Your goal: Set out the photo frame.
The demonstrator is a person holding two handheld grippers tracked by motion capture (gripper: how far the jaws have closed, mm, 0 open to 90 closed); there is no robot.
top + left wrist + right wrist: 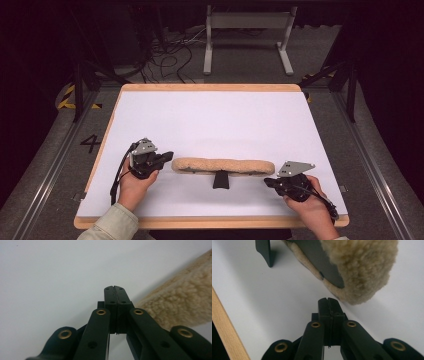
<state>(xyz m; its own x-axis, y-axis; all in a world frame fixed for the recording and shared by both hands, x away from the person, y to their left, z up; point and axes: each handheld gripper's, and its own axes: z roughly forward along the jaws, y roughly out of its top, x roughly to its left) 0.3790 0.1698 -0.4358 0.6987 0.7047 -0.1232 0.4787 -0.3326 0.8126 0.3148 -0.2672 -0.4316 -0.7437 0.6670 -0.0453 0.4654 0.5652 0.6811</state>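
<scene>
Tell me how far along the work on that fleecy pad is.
Done: the left gripper and right gripper sit at opposite ends of the fleecy pad, which lies flat on the white table. In hand: nothing; both sets of jaws are shut and empty, just short of the pad. Left: gripping the pad and handling it, likely.

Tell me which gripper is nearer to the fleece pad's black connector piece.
Right, though only slightly. The right gripper sits off the fleece pad's right end, level with the black connector. The left gripper sits at the pad's left end, jaws shut, farther from it.
</scene>
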